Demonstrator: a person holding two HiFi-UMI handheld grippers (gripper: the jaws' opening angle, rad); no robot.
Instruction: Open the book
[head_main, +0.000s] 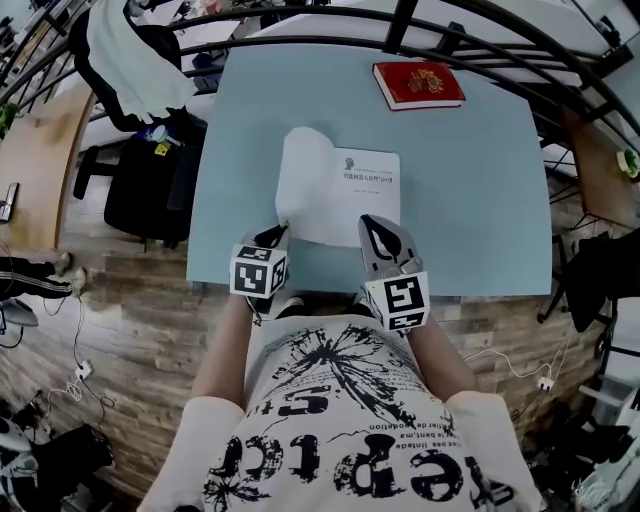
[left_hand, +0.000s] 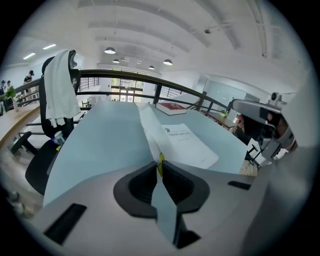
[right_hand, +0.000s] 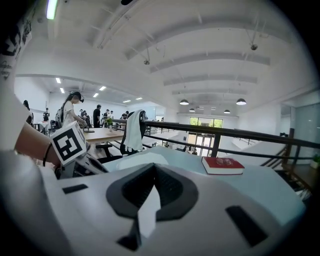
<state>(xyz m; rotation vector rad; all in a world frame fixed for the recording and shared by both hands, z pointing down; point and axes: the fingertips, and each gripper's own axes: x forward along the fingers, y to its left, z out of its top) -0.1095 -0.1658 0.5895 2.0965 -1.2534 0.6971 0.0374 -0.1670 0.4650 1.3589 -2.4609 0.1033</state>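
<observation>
A thin white book (head_main: 362, 195) lies on the pale blue table (head_main: 470, 200), near its front edge. Its cover (head_main: 303, 170) stands curled up to the left, off the printed first page (left_hand: 187, 142). My left gripper (head_main: 276, 233) is at the cover's near left corner. In the left gripper view its jaws (left_hand: 160, 164) are pinched on the cover's (left_hand: 149, 127) edge. My right gripper (head_main: 380, 222) is shut with nothing in it, its tips over the book's near right corner. In the right gripper view (right_hand: 154, 167) the raised cover (right_hand: 145, 159) shows just beyond the jaws.
A red book (head_main: 418, 84) lies closed at the table's far right. A black office chair draped with white cloth (head_main: 135, 60) stands at the far left corner. A dark railing (head_main: 420, 20) curves behind the table. People stand at a wooden desk (right_hand: 97, 134) further off.
</observation>
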